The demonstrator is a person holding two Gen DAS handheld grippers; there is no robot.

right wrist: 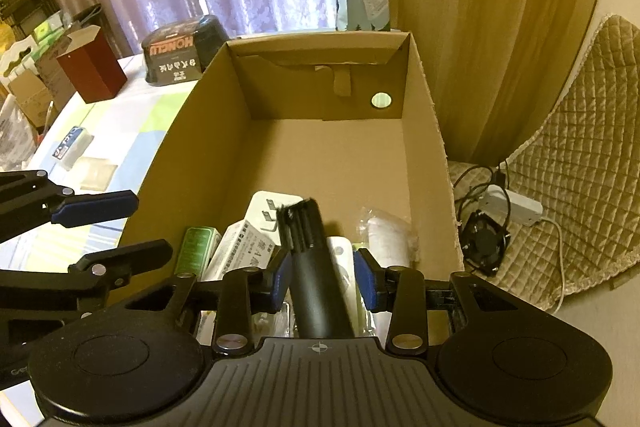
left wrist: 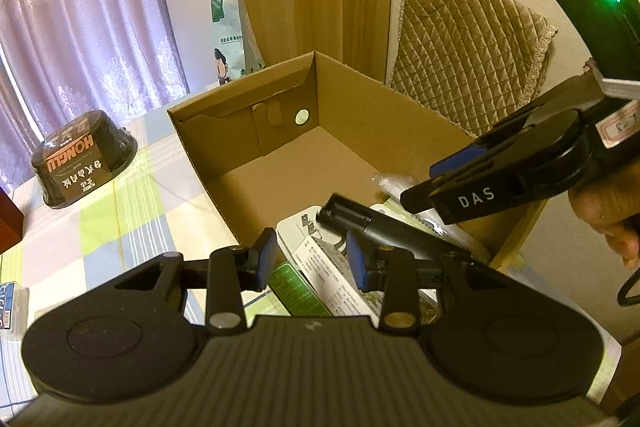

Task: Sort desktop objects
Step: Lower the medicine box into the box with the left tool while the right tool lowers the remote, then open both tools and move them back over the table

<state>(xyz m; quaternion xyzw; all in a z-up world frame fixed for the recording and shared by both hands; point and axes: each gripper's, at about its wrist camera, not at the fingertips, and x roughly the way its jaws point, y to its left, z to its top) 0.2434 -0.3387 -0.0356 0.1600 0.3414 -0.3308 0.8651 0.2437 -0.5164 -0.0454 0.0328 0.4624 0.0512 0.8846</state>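
Currently right gripper (right wrist: 322,283) over near end of cardboard box (right wrist: 280,143), jaws parted wide; black cylindrical tool (right wrist: 312,267) lies between pads, apparently not pinched, though contact on left pad unclear through fisheye. Tool sits atop white packets and green box (right wrist: 198,251) heaped at near end, likely just let go there. Left gripper (left wrist: 312,261) spread, empty, hovering at box's near left corner. Black bowl (left wrist: 86,159) unsorted on checked tablecloth (left wrist: 120,223), far left.
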